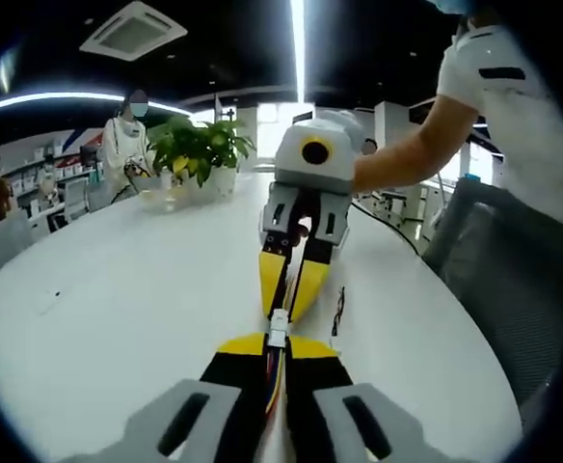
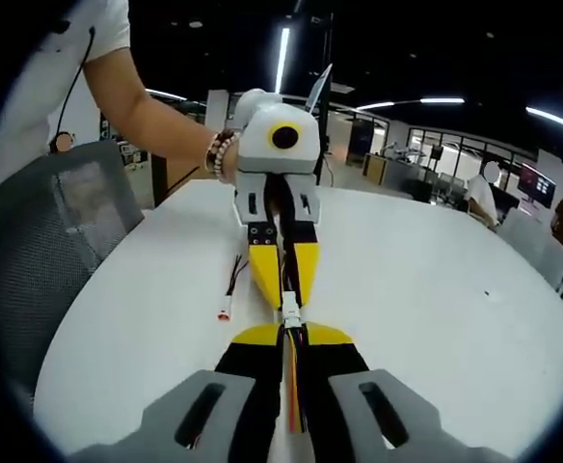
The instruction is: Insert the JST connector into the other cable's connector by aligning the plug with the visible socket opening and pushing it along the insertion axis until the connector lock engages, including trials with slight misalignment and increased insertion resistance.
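My left claw (image 1: 277, 349) is clamped on a bundle of thin coloured wires (image 1: 276, 378) whose small white plastic JST connector (image 1: 278, 329) juts just past my yellow tips, its long axis running straight ahead. Directly beyond, nose to nose on that line, my right claw (image 1: 291, 285) grips the mating end; whether the lock has caught I cannot tell. Both sit low over the white round worktop (image 1: 118, 318), a spare red-and-black lead (image 2: 231, 286) lying beside them.
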A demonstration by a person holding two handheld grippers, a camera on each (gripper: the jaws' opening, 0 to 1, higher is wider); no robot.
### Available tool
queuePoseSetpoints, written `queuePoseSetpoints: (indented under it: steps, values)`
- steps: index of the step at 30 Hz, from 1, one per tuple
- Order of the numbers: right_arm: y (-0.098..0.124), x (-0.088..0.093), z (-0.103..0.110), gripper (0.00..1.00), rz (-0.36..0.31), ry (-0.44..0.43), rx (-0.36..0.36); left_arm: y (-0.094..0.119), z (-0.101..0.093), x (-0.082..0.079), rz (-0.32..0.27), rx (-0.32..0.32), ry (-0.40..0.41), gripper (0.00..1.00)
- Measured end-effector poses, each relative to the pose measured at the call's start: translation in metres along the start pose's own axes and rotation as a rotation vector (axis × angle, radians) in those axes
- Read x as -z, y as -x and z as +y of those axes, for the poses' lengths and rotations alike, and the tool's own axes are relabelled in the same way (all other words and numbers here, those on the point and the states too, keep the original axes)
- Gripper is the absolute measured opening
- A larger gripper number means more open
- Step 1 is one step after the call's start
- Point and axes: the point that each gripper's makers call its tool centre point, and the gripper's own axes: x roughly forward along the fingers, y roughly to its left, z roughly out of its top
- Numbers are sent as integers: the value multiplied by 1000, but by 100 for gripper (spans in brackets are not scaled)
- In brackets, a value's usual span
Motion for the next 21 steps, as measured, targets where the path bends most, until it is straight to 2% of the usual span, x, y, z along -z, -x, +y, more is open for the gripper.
queuePoseSetpoints:
  steps: [12, 21]
  values:
    - [-2, 6, 1, 3, 7, -9, -1, -3, -2, 3, 14, 0, 12, 0]
    - [-3, 8, -3, 3, 10, -3, 12, -3, 4, 6, 20, -12, 14, 0]
